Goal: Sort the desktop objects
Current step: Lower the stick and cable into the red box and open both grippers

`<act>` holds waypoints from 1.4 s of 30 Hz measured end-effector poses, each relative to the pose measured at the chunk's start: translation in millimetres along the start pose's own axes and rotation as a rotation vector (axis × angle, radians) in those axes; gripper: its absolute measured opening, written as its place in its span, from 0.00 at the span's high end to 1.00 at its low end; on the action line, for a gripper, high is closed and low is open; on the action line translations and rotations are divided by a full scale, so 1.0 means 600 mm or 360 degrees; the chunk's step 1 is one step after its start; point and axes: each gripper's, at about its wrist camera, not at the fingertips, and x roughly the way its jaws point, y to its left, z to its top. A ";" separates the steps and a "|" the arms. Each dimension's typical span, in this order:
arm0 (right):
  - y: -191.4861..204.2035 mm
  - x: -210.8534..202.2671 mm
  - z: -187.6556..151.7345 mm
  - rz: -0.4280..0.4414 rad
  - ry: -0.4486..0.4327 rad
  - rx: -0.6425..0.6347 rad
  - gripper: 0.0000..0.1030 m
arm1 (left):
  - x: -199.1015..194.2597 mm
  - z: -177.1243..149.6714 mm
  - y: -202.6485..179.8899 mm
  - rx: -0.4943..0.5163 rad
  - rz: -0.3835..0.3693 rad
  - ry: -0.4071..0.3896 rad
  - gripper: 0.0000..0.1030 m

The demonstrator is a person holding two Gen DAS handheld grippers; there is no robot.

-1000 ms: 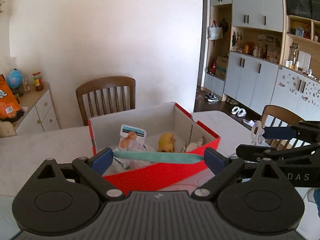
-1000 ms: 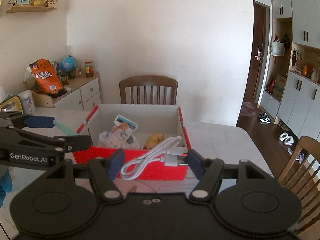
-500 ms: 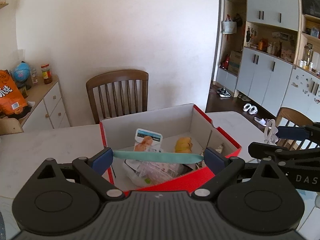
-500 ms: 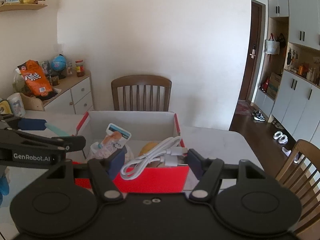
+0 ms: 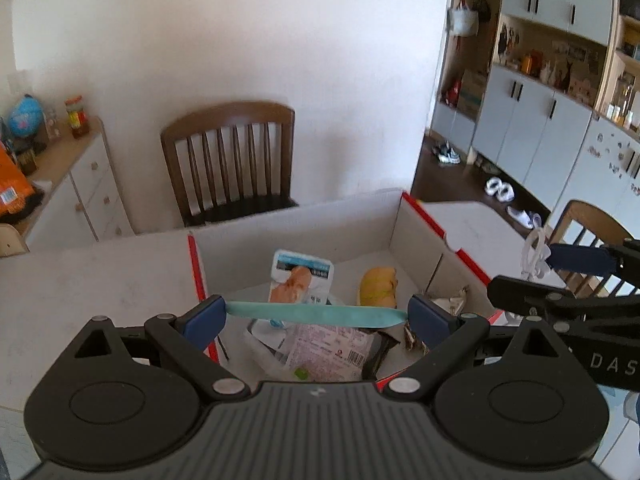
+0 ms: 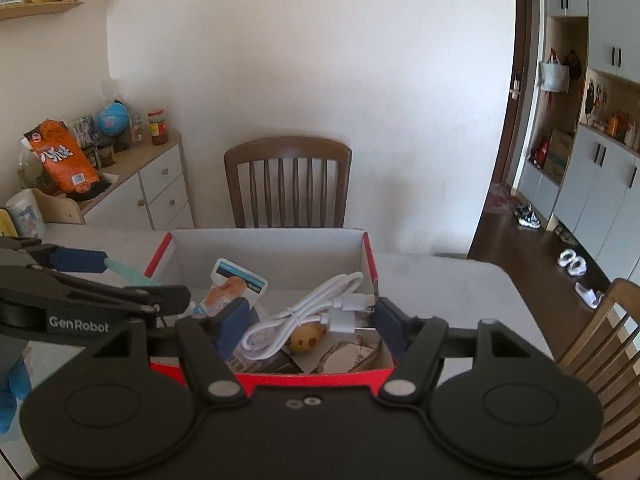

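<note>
White tabletop (image 5: 92, 280) carries a red box (image 6: 276, 376) at lower middle. Left tongs (image 5: 316, 316) pinch a green strip (image 5: 316, 315) sideways, end to end; right tongs (image 6: 308, 320) pinch a white cable (image 6: 296, 314). Both hang right above the box.

Teal strip (image 5: 316, 315), white cable (image 6: 304, 316) over box (image 6: 280, 378)

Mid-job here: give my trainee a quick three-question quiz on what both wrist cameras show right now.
1. True or false: the left gripper holds a flat teal strip.
2. What does the right gripper hold: A) coiled white USB cable B) yellow toy C) snack packet?
3. Which container lies below both grippers?

Key: 1 true; 2 A; 3 the red cardboard box with white inside, already holding packets.
</note>
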 end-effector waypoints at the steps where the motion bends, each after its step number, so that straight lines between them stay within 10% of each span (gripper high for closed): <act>1: -0.001 0.006 0.002 0.0003 0.0012 0.0005 0.33 | 0.007 0.002 0.002 0.0000 0.0003 0.0018 0.05; 42: -0.036 0.244 0.018 0.0092 0.0597 0.0315 0.33 | 0.221 0.019 0.027 0.0127 -0.0024 0.0432 0.05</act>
